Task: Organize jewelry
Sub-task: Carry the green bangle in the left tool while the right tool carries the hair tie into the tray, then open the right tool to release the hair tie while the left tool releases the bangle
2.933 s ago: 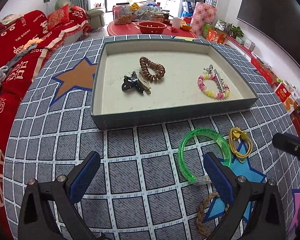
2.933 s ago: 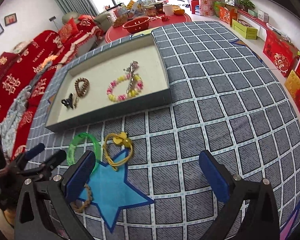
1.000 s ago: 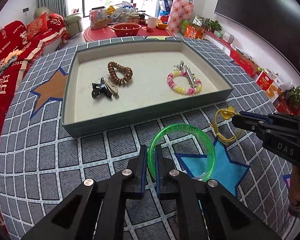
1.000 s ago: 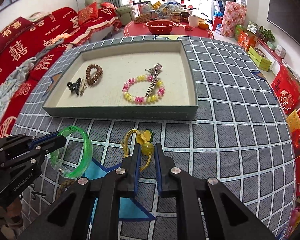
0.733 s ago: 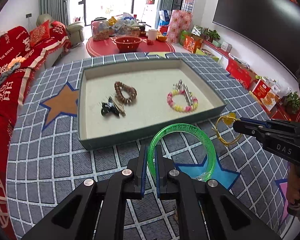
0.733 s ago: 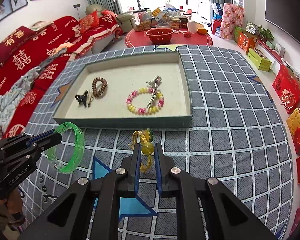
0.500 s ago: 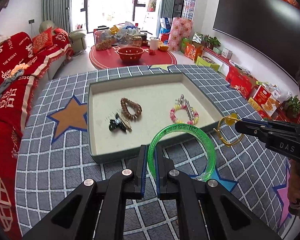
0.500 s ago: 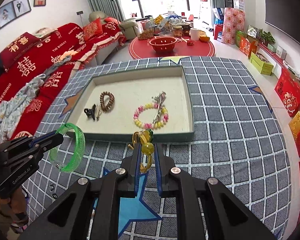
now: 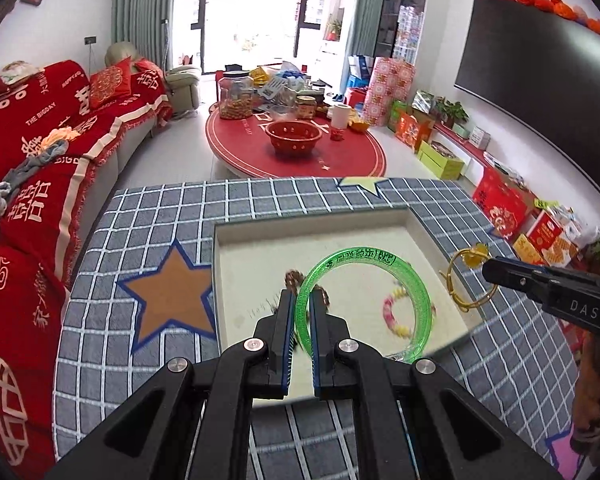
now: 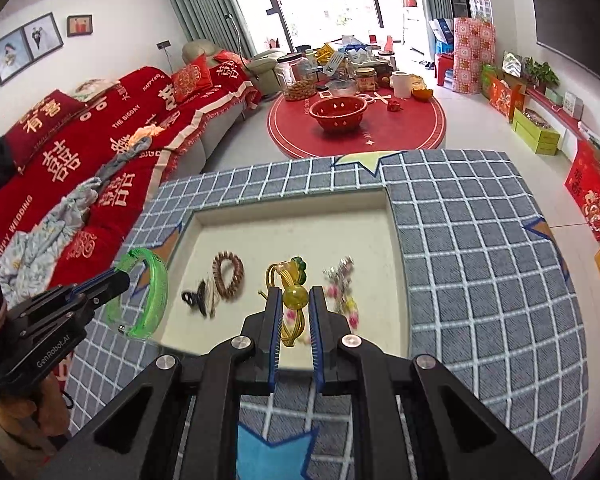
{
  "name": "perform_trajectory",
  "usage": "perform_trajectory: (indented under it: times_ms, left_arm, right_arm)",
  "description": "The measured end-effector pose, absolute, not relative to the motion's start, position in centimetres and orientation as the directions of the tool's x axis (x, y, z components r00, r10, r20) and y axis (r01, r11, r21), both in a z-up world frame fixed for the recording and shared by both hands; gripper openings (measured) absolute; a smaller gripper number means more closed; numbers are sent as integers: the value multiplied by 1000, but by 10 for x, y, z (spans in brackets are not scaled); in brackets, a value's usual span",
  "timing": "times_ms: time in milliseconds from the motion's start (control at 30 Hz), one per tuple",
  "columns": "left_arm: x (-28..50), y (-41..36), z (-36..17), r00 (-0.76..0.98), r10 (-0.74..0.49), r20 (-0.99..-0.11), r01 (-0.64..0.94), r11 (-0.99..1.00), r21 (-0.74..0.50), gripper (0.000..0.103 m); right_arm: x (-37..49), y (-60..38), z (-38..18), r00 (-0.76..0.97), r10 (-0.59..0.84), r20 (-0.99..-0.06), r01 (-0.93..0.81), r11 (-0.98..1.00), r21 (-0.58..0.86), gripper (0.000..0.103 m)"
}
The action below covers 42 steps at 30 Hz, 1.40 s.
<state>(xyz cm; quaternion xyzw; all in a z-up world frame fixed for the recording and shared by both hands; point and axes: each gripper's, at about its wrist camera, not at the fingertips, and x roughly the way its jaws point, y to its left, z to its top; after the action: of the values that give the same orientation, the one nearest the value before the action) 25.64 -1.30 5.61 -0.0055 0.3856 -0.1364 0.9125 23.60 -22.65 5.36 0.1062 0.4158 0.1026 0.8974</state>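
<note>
One hand-held gripper [image 10: 112,282] reads "GenRobot.AI"; bangle [image 9: 364,304] lettering seems illegible.

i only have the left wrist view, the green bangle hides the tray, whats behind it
Observer: The right wrist view shows a brown bead bracelet lying flat in the tray, clear of the green bangle.
Operator: anything next to it
Observer: A black hair claw lies just to its lower left, on the tray floor.
Operator: what exactly is the right gripper holding, i just see a yellow loop
Observer: The right gripper is shut on a yellow cord bracelet, its pads pinching a round yellow bead, with a green charm above it.
</note>
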Motion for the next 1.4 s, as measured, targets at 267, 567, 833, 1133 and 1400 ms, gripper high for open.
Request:
perform_trajectory:
  times_ms: [267,567,833,1133,1400]
  left_arm:
    - [314,-16,37,657,-188,-730,180,980,-90,20]
    - [352,-22,-5,626,-109,-772,137,990,-28,20]
    - [363,-29,-24,614,-64,-787,141,990,29,20]
    - [365,-40,-26,627,-22,-778,159,982,100,20]
    - [362,-45,-21,640,1,-768,155,979,131,20]
  right_arm:
    - [294,-220,39,613,318,-723,-85,937,340,14]
    - [334,-213,3,577,321,-751,-65,935,349,14]
    - [350,-213,-30,537,304,-787,-34,940,340,14]
    - [354,-214,-46,512,269,-816,-16,952,304,15]
    - [353,-215,-47,506,275,-817,-5,949,316,29]
